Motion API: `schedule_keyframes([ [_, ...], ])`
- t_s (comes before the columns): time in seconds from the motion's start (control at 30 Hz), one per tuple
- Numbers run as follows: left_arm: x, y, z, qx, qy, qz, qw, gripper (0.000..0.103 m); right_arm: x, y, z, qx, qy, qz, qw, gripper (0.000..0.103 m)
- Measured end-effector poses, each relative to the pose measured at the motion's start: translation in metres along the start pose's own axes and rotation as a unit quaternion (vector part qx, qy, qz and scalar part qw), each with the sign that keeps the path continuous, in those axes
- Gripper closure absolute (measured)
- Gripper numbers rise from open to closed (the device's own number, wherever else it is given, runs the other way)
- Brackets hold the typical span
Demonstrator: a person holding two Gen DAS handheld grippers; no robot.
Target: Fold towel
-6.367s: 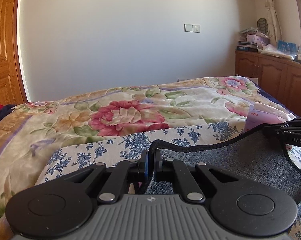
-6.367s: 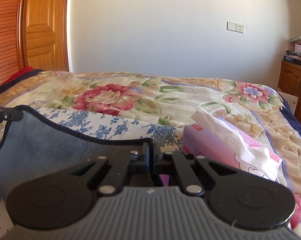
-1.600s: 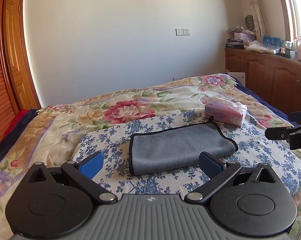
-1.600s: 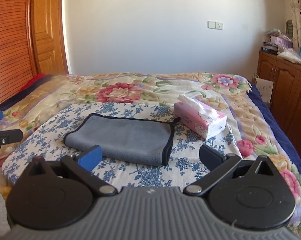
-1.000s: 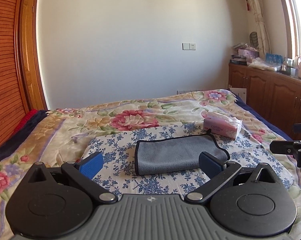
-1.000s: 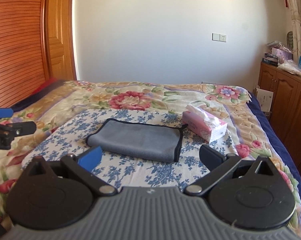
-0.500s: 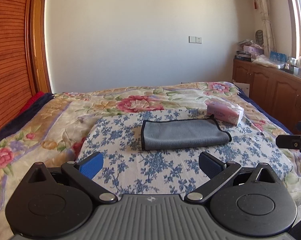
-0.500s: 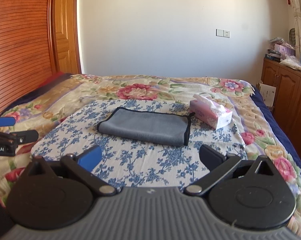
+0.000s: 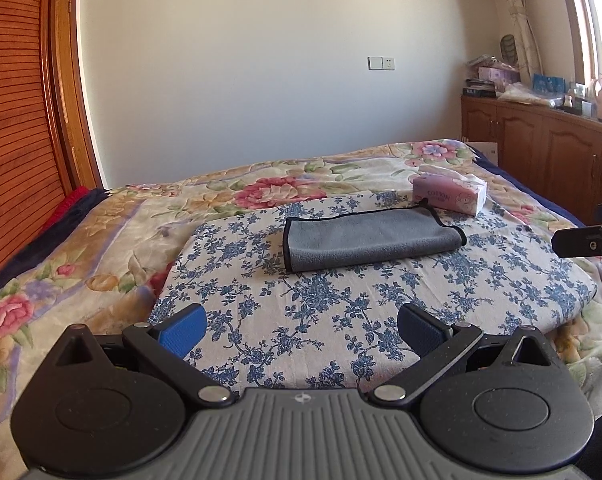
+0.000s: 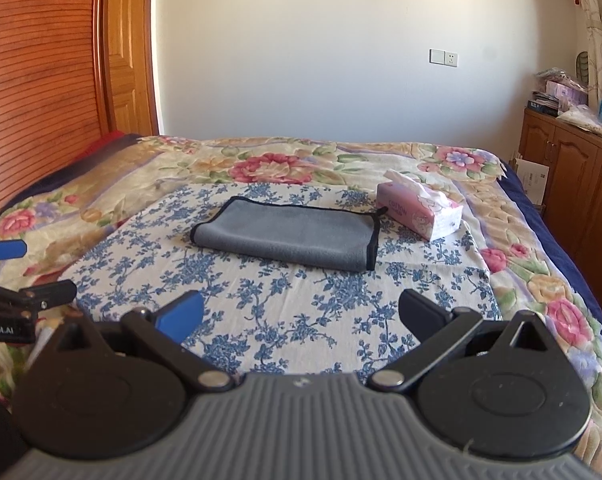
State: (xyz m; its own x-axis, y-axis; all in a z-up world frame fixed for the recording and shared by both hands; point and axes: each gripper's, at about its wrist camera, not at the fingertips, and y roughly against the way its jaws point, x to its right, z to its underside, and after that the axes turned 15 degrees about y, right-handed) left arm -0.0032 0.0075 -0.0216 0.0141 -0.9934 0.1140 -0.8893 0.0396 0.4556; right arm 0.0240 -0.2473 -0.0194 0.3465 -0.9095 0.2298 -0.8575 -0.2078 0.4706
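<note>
A grey towel with black trim [image 9: 365, 238] lies folded flat on the blue-flowered cloth [image 9: 341, 304] on the bed; it also shows in the right wrist view [image 10: 289, 236]. My left gripper [image 9: 301, 330] is open and empty, held well back from the towel near the cloth's front edge. My right gripper [image 10: 301, 316] is open and empty, also well back from the towel. The right gripper's finger shows at the right edge of the left wrist view [image 9: 585, 242]; the left gripper shows at the left edge of the right wrist view [image 10: 29, 300].
A pink tissue box [image 9: 449, 194] stands just past the towel's right end, also in the right wrist view [image 10: 419, 210]. A floral blanket [image 9: 101, 240] covers the bed. Wooden cabinets [image 9: 541, 148] stand right, a slatted wooden door [image 10: 33, 100] left.
Both grippers, earlier shut on the towel's edge, have let go, opened and pulled back and up from the bed. The towel now lies folded and looks smaller and farther away.
</note>
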Motion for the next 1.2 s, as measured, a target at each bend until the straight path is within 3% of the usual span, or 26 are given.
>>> schedule_keyframes([
  [0.5,0.001,-0.019,0.008,-0.024,0.016,-0.002,0.9996,0.000,0.002,-0.006,0.008,-0.004,-0.016,0.026,1.000,0.000],
  [1.2,0.000,0.004,0.001,0.052,0.019,0.008,0.9984,0.000,0.004,0.008,0.006,0.049,-0.018,0.060,0.997,0.000],
])
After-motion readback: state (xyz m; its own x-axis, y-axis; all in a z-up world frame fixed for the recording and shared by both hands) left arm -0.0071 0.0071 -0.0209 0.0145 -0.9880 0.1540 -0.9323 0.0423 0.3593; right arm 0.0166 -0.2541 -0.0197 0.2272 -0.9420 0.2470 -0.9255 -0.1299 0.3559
